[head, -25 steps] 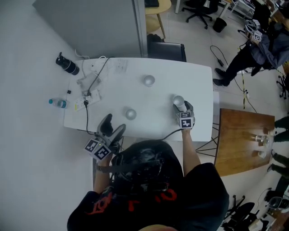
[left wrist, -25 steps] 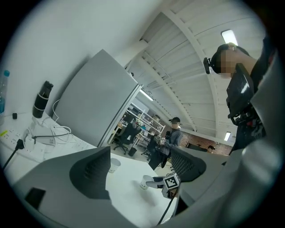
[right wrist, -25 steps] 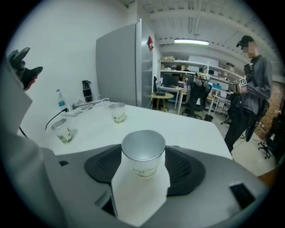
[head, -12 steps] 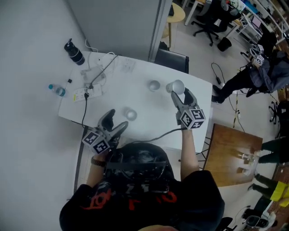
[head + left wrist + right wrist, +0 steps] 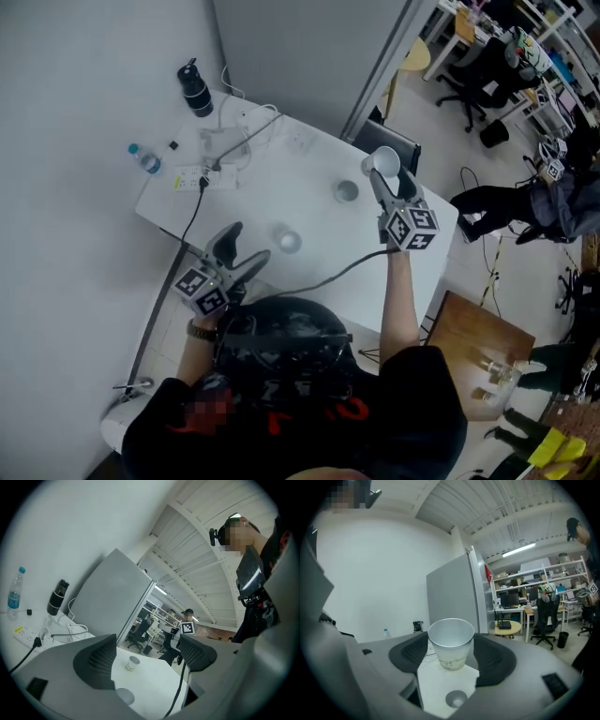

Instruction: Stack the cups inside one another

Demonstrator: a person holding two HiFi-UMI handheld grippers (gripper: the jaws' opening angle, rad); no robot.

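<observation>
My right gripper (image 5: 390, 184) is shut on a white paper cup (image 5: 385, 162) and holds it upright in the air above the far right part of the white table (image 5: 262, 202). In the right gripper view the cup (image 5: 451, 642) sits between both pads, and a second cup (image 5: 456, 698) stands on the table below it. That second cup (image 5: 347, 191) stands just left of the held one. A third cup (image 5: 288, 241) stands nearer me, beside my left gripper (image 5: 246, 246), which is open with nothing in it. Both table cups (image 5: 132, 663) (image 5: 124, 696) show between the open left jaws.
A black bottle (image 5: 195, 89), a water bottle (image 5: 145, 159) and a power strip with cables (image 5: 202, 176) lie at the table's far left. A dark chair (image 5: 392, 142) stands behind the table, a wooden table (image 5: 473, 352) to the right. A person (image 5: 553, 202) stands further off.
My right gripper has lifted the cup off the table's right side and carried it up and toward the far cup. The left gripper has shifted slightly toward the near cup.
</observation>
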